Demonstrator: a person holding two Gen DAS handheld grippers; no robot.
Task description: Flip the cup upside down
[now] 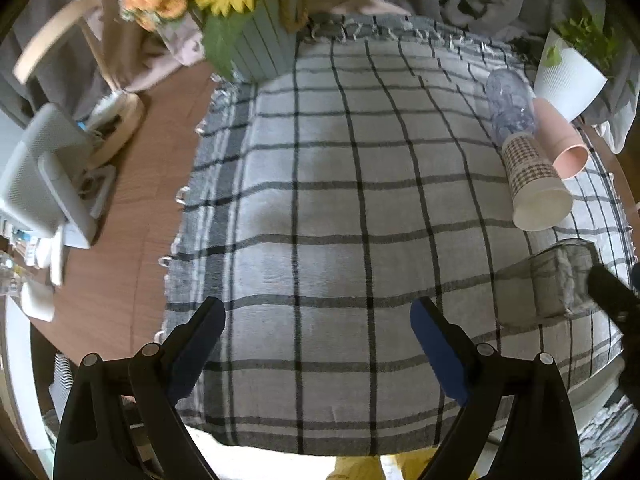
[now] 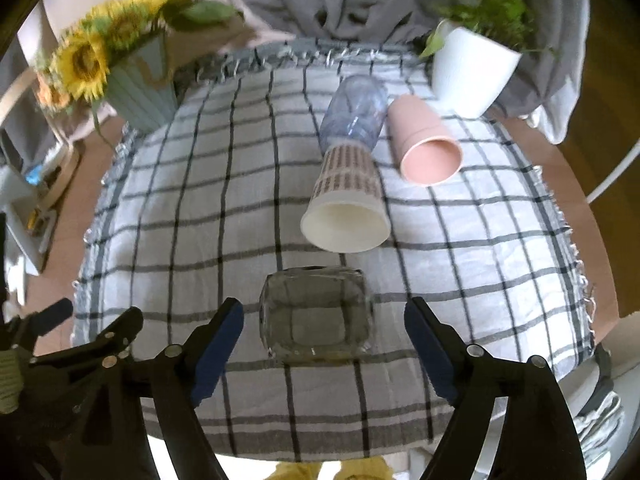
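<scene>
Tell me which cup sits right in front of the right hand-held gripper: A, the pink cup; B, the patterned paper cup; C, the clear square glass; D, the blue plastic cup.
C: the clear square glass sits just ahead of the open right hand-held gripper.

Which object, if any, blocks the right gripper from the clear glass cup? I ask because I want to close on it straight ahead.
Nothing visible does. The right gripper is open and the clear glass cup sits directly ahead between its fingers. The patterned paper cup and pink cup stand beyond it.
</scene>
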